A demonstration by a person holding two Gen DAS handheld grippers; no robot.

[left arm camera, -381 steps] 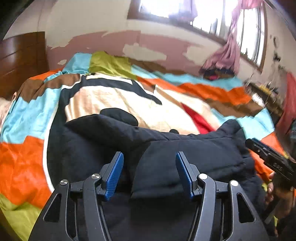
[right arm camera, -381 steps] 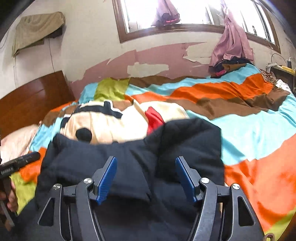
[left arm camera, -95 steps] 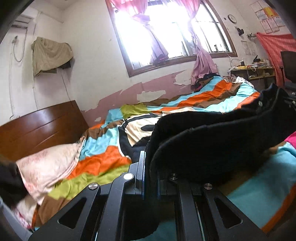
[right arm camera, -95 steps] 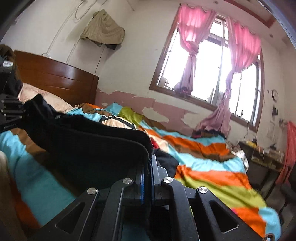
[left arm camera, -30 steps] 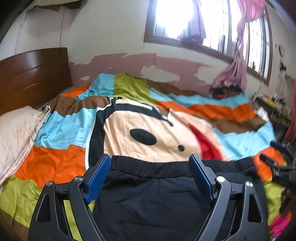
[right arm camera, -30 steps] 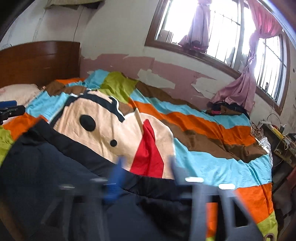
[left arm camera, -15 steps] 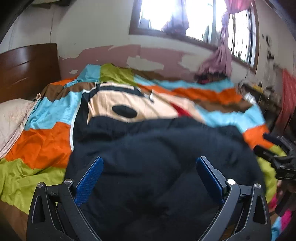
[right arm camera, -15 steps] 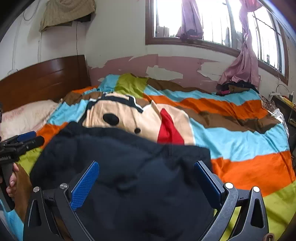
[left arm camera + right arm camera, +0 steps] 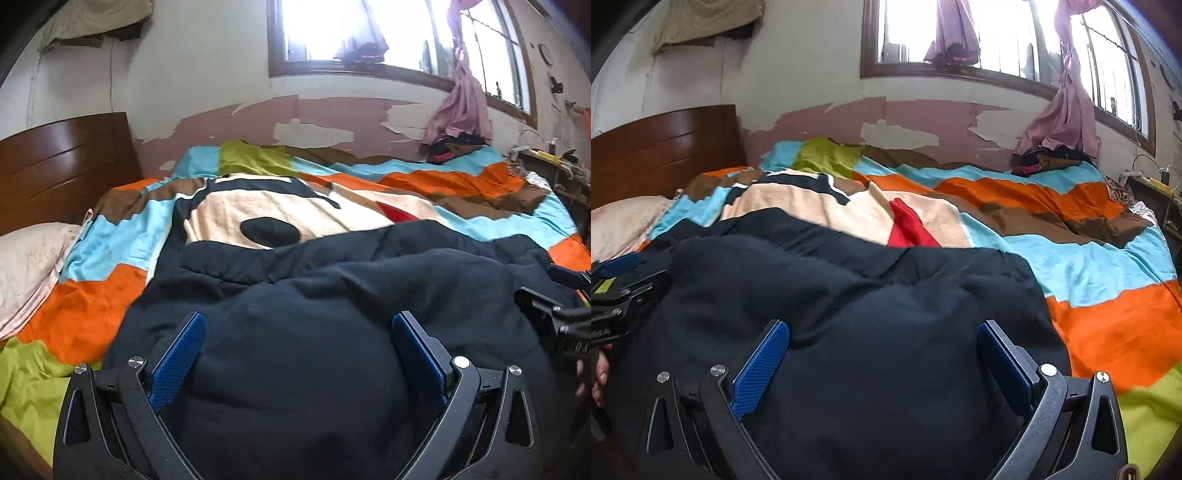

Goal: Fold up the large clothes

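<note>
A dark navy padded jacket [image 9: 332,280] lies bunched in a thick folded heap on the striped bed cover [image 9: 92,314]. My left gripper [image 9: 298,319] stands open low over the heap's near part, and the cloth bulges up between its blue pads [image 9: 177,354] without being pinched. My right gripper [image 9: 882,326] is open the same way over the jacket [image 9: 849,280] on its right half. Each gripper shows in the other's view: the right one [image 9: 554,295] at the right edge, the left one [image 9: 617,288] at the left edge, with a hand behind it.
The bed cover [image 9: 1089,258] spreads far to the right and back. A pale pillow [image 9: 26,266] and a brown wooden headboard [image 9: 62,162] are at the left. A pile of clothes [image 9: 454,146] lies under the window, with a cluttered desk [image 9: 554,166] at far right.
Both grippers, earlier shut on the lifted jacket, have let it go and opened wide. In the last second they sank toward the jacket, which now lies heaped on the bed.
</note>
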